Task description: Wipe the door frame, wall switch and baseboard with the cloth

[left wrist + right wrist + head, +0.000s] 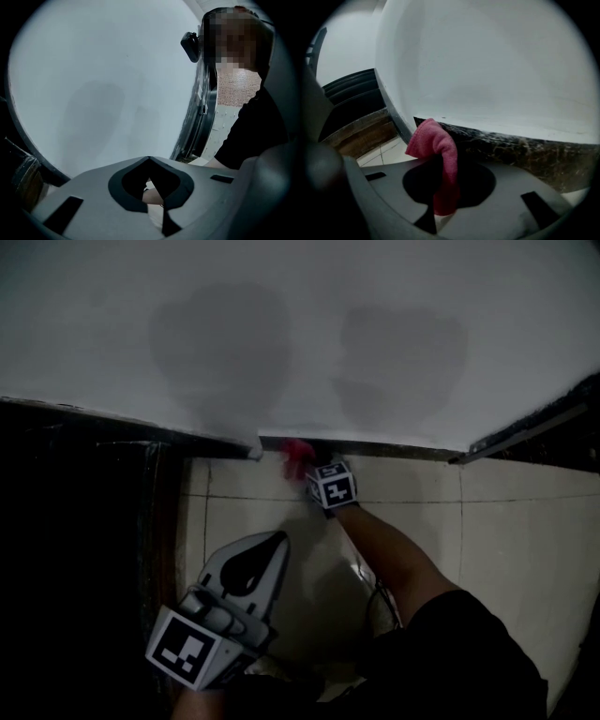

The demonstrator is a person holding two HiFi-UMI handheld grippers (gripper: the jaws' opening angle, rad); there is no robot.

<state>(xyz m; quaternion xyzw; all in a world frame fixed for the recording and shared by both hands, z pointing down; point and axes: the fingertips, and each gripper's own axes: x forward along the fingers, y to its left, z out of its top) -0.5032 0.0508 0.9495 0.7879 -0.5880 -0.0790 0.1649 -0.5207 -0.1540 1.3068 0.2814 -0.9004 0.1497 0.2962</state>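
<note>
Step in hand (judged): baseboard wipe, R side working.

Technique notes: keep the cloth face flat vs. the baseboard [520, 152], not just its folded tip. Light steady pressure, long strokes along the strip, incl. the top ledge where it met the wall [300, 334]. Keep the hard jaws off the paint. Only a small wad stuck out fwd, so a re-grip may be needed for more contact area.

Right gripper [316, 471]: jaws pressed together, pinching the red cloth [435, 143]. Cloth ran up through the jaw gap and folded over fwd of the tips. Its bulge lay at or just short of the baseboard's L end, near the wall corner; actual contact couldn't be confirmed. Dark wood-look trim [358, 133] sat just L of that corner, poss. the door frame.

Left gripper [278, 540]: tips closed on each other, nothing between, held low over the floor tiles [497, 521], well apart from the cloth. Idle.

Wall switch: not in view.
</note>
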